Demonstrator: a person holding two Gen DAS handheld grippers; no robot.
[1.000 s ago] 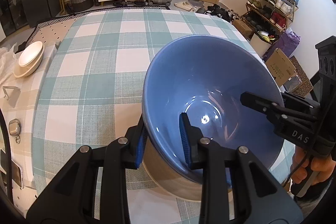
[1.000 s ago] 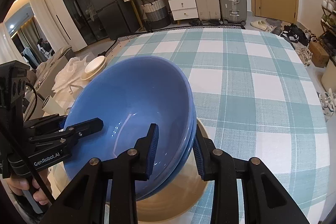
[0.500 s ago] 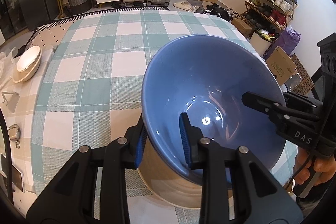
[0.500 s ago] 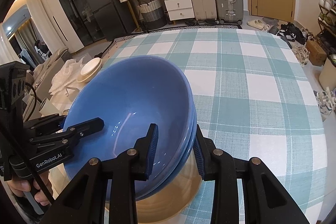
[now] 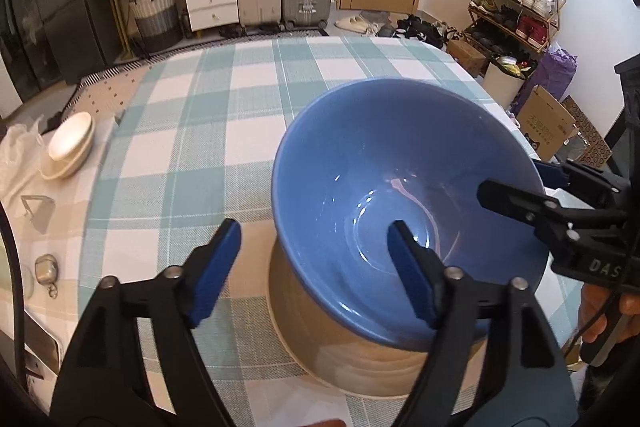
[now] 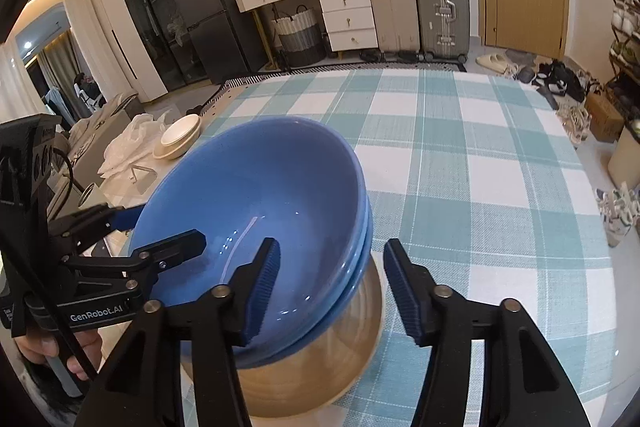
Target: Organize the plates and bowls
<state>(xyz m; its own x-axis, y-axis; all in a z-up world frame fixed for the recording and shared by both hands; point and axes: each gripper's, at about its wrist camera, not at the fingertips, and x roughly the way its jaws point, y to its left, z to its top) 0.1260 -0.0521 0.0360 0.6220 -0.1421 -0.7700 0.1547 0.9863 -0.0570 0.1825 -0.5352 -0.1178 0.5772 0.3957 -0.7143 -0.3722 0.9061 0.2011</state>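
Here, at the near edge of a table (image 6: pixel 480 167) draped in a teal-and-white checked cloth, two hand-held grippers straddle opposite rims of a blue bowl (image 5: pixel 400 167), their jaws opening and the blue pads clear of the rim on both sides. The left gripper (image 5: pixel 316 267) has one finger inside the bowl and one outside; the right gripper (image 6: pixel 332 283) likewise. The blue bowl sits nested in a second blue bowl (image 6: pixel 362 247), both resting in a beige bowl (image 6: pixel 320 367) on the cloth. Farther off, cream dishes (image 6: pixel 180 137) are stacked at the table's left edge; suitcases (image 6: pixel 440 7) stand against the far wall.
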